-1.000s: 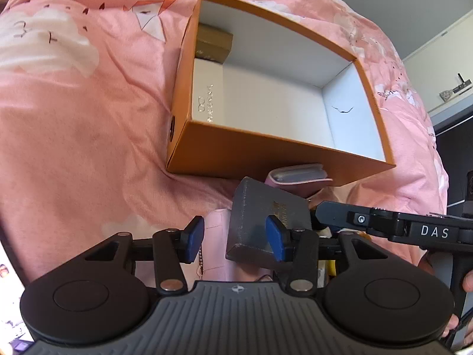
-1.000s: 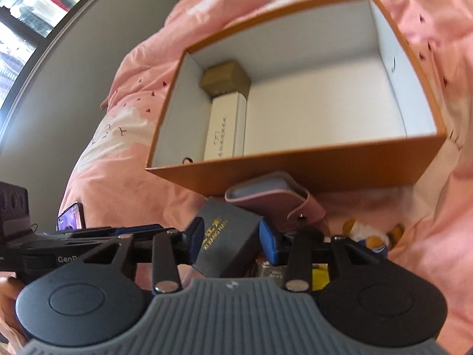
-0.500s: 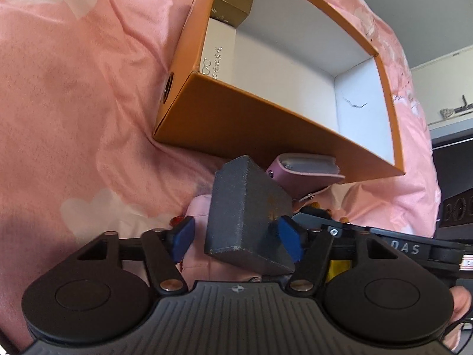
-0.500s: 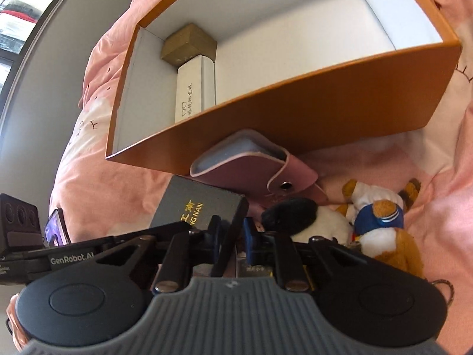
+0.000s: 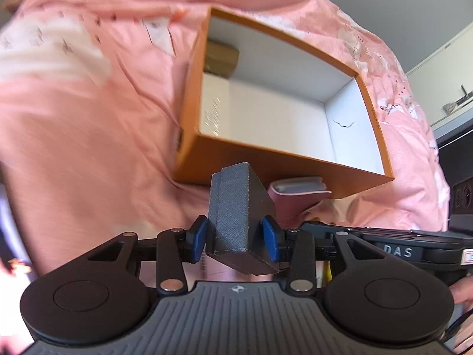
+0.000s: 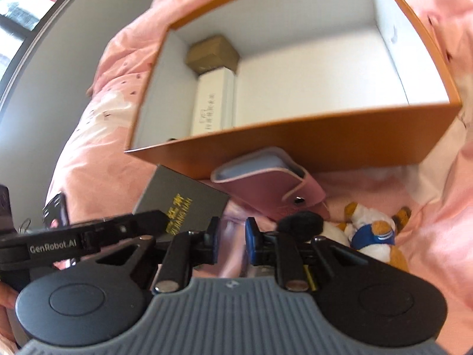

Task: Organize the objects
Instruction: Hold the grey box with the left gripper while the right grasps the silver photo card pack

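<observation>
Left gripper (image 5: 235,238) closing, pads clamped on grey box (image 5: 239,207), lifted clear for orange box (image 5: 295,171), left wall already stocked. Right gripper (image 6: 232,241) jaws opening slightly, narrow gap, nothing between them.

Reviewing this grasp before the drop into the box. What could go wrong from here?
1. The left gripper is closing on the low end of the dark grey box, which sticks up tilted; it may pivot or slip.
2. The orange box's near wall stands just ahead; a low carry could clip it.
3. The right gripper, jaws almost together with nothing between them, crowds the left one; the pink wallet and plush toy could get bumped.
</observation>
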The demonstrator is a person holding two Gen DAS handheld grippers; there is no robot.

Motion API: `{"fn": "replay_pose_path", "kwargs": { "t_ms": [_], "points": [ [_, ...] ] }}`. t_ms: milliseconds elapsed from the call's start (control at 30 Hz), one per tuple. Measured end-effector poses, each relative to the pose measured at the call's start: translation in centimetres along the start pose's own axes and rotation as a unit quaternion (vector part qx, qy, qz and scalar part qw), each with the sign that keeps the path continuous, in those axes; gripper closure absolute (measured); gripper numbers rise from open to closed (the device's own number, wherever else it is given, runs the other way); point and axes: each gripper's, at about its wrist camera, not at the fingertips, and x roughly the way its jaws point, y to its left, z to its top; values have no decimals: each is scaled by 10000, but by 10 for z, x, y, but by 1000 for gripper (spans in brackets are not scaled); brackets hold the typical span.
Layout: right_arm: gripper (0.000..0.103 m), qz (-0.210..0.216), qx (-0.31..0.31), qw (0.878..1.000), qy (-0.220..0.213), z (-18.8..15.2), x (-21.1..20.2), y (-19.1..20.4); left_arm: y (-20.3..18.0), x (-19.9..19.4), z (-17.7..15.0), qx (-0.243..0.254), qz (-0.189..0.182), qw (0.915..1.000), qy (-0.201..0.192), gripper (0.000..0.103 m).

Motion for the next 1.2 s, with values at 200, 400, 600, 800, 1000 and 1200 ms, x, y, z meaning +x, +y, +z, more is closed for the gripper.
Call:
{"fn": "replay_pose_path", "kwargs": {
  "t_ms": [200, 400, 600, 800, 1000, 1200],
  "points": [
    [78, 101, -512, 9978, 402, -2, 10, 27, 8, -15, -4, -5, 382, 9992, -117, 57],
    [70, -252, -829, 9947, 557, -1, 16, 42, 15, -20, -8, -28, 410, 9991, -143, 57],
    [62, -698, -812, 9936, 364, -12, -12, 36, 7, -25, -14, 99, 111, 9996, -256, 57],
    [62, -712, -490, 9951, 480, -29, -28, 20, 0, -14, -19, 122, -96, 9999, -47, 57],
    [64, -635, -186, 9953, 713, -38, -21, 5, -8, -14, -23, 246, -91, 9996, -68, 57],
    [78, -786, -328, 9943, 645, -37, -13, 10, -11, -16, -25, 284, -73, 9995, -102, 57]
  ]
}}
